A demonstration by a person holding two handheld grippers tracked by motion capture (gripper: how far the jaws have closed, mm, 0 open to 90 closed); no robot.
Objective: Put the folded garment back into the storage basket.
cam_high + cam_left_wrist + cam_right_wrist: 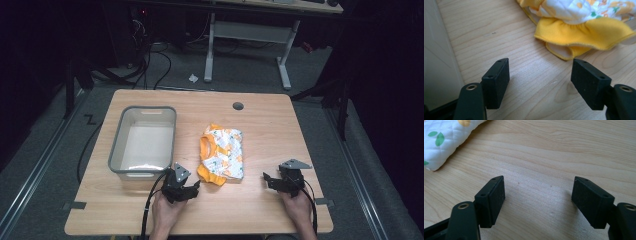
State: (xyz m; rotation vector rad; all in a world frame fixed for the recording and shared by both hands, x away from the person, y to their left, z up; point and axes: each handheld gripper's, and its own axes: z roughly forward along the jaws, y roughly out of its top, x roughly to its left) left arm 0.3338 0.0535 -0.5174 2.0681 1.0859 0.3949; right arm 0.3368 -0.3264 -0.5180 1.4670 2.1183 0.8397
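Note:
A folded small garment (221, 154), white quilted cloth with orange and green prints and a yellow-orange frilled hem, lies in the middle of the wooden table (265, 130). My left gripper (192, 188) rests near the table's front, just left of the garment's hem (584, 35), open with nothing between its jaws. To the garment's right my right gripper (267, 180) stands open over bare wood; the garment's white corner (441, 142) shows at the upper left of its view.
A grey-rimmed translucent bin (143, 141) stands on the table's left half, empty, its wall (439, 62) close beside my left gripper. A round cable hole (238, 106) sits near the far edge. Beyond the table are desk legs and cables on the floor.

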